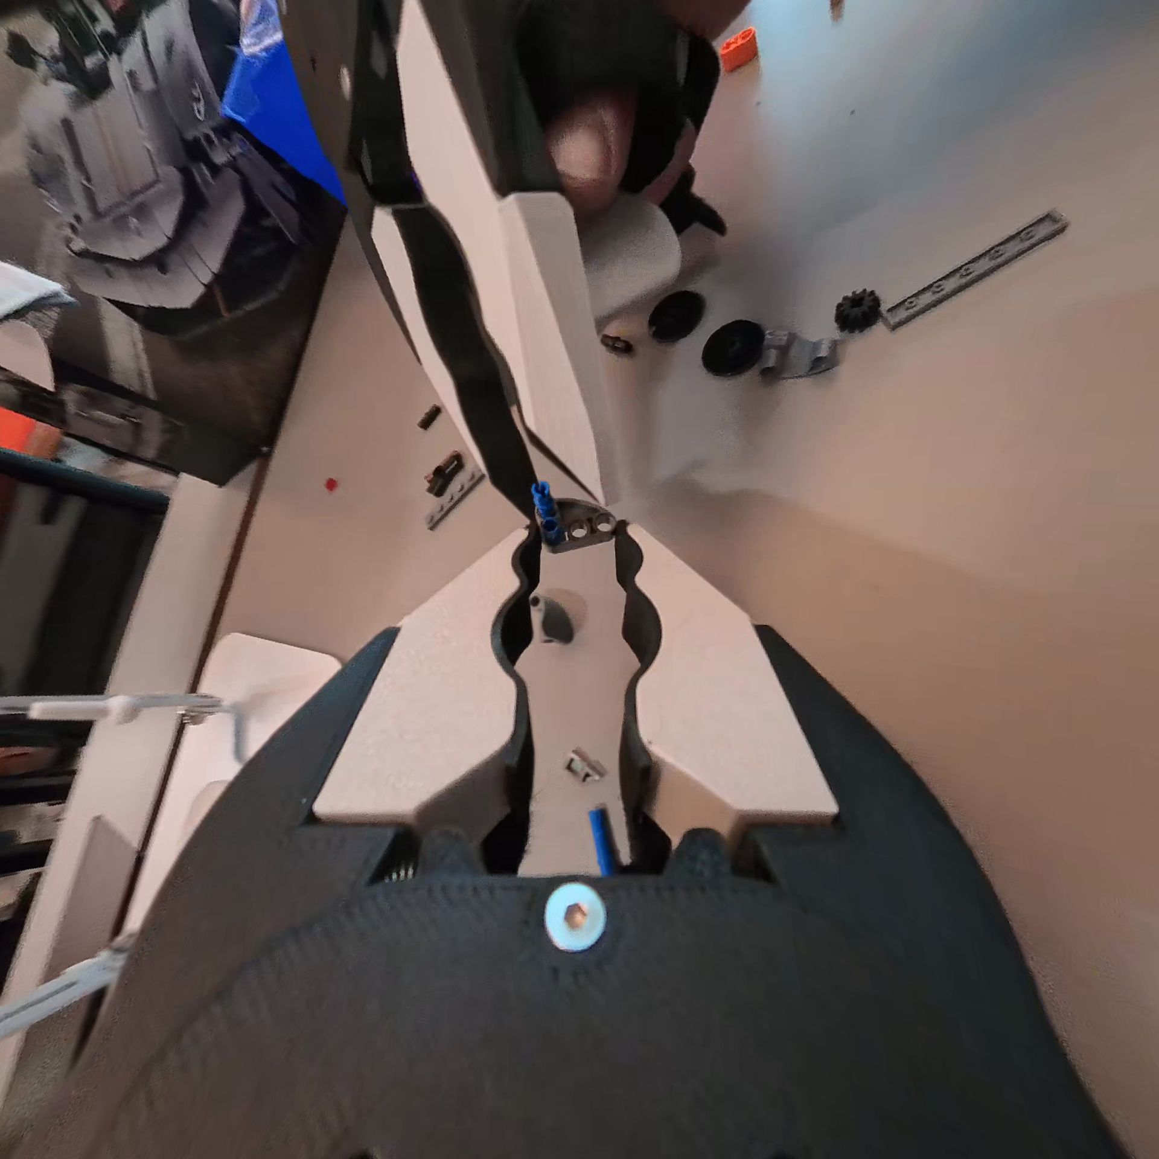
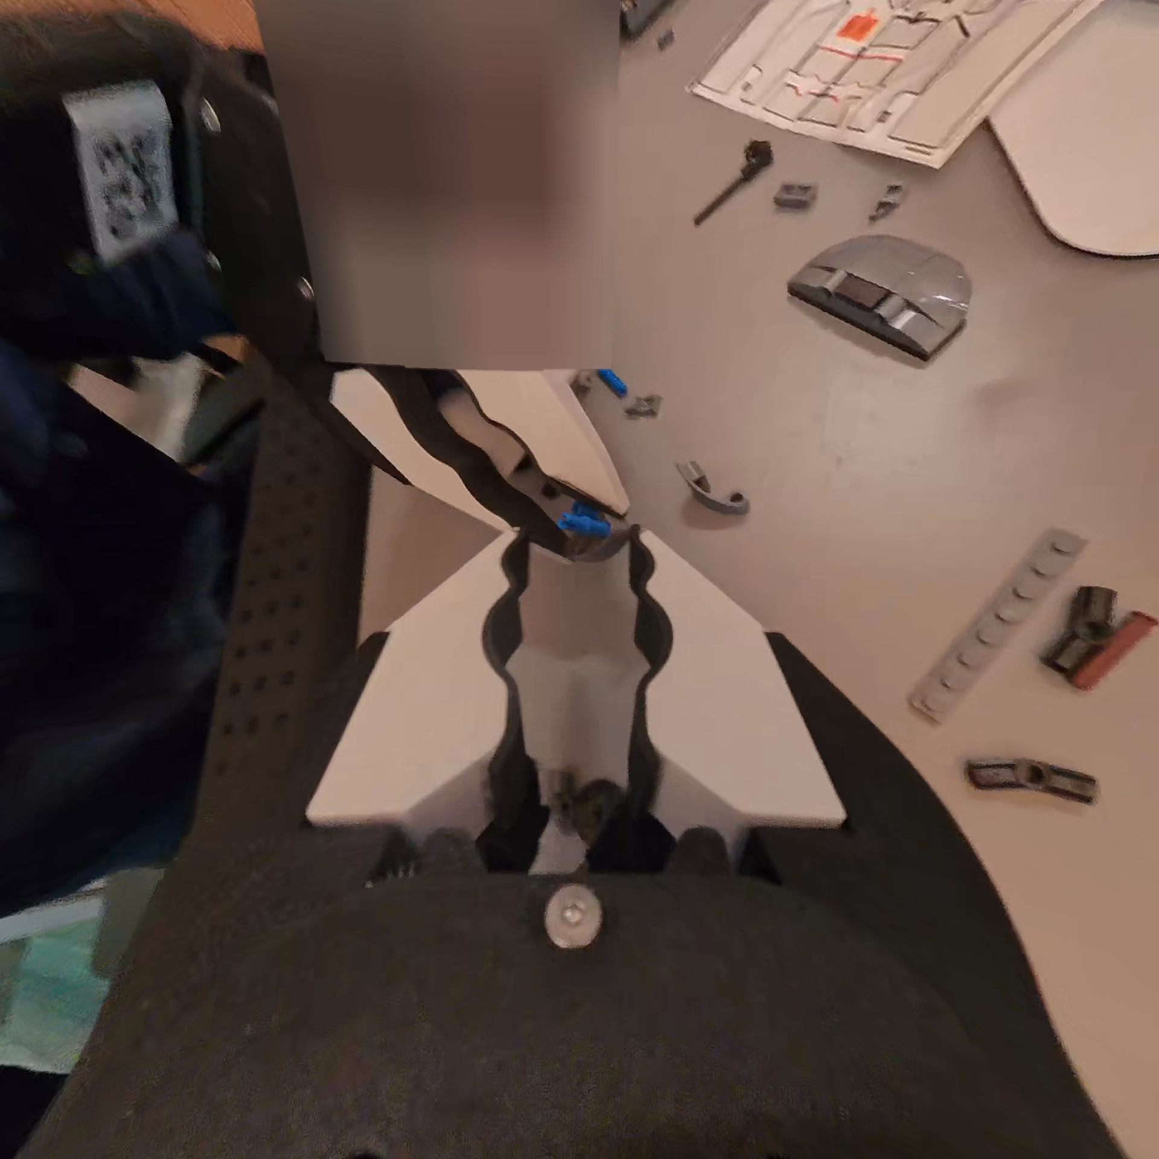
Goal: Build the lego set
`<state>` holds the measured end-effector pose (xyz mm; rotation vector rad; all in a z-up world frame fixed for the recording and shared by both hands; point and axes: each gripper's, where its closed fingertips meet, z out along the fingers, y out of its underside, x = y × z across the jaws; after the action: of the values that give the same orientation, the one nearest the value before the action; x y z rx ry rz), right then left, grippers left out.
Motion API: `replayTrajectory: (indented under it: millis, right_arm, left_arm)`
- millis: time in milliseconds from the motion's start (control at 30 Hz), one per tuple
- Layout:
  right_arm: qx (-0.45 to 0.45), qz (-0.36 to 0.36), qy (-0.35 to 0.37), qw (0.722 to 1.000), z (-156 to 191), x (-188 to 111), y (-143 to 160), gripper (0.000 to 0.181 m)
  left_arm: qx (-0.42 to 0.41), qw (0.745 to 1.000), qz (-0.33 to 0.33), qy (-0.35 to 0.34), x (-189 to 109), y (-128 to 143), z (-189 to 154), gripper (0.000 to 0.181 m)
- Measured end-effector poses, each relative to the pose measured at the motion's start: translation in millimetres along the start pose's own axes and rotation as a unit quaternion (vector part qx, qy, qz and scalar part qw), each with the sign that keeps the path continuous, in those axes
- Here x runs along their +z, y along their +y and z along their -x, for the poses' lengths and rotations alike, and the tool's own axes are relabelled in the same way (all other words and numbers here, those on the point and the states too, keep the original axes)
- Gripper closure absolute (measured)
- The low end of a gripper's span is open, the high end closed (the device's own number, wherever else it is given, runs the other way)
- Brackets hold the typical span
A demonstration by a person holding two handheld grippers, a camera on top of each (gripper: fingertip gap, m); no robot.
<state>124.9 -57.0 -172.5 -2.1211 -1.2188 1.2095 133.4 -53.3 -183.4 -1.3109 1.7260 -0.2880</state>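
Loose Lego parts on the tabletop (image 2: 815, 439), counted by kind.

The left wrist view shows two black wheels (image 1: 732, 348), one black gear (image 1: 857, 311), one long grey studded plate (image 1: 978, 269), one orange piece (image 1: 739, 49) near the far edge, and one small red piece (image 1: 330, 483). The right wrist view shows one big grey curved shell (image 2: 881, 295), one long light-grey plate (image 2: 997, 621), one printed instruction sheet (image 2: 878, 69) at the far edge, one black axle with a gear (image 2: 730, 182), and one grey hook-shaped piece (image 2: 715, 492). Between the two tools sit two blue pins (image 2: 583, 520) in one grey piece (image 1: 580, 530).
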Motion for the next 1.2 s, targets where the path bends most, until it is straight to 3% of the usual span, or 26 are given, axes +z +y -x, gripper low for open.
replayTrajectory:
  millis: [67,167,333,667,833,1200]
  right_arm:
    - [0.01,-0.012,-0.01,1.0,2.1,0.7,-4.4,0.145]
    - [0.026,-0.027,-0.011,0.999,0.0,-0.5,-8.2,0.157]
    - [0.032,-0.04,-0.025,0.998,1.6,-1.9,-10.1,0.158]
    - [-0.03,-0.034,0.017,0.999,-0.9,-0.7,-13.1,0.161]
    - [0.021,-0.078,-0.036,0.996,9.7,-11.2,-23.0,0.158]
    - [0.012,-0.092,-0.032,0.995,14.7,-11.0,-29.1,0.161]
  left_arm:
    - [0.02,1.0,-0.001,-0.016,-1.4,-2.7,1.3,0.16]
    - [0.038,0.999,0.002,-0.036,-3.7,-5.0,4.4,0.16]
    - [0.06,0.997,0.006,-0.055,-5.8,-7.2,6.1,0.16]
    - [0.103,0.989,0.031,-0.098,-7.8,-5.3,11.6,0.16]
    - [0.116,0.983,0.013,-0.141,-18.1,-17.7,22.3,0.16]
    - [0.148,0.972,0.022,-0.181,-24.8,-22.5,29.3,0.16]
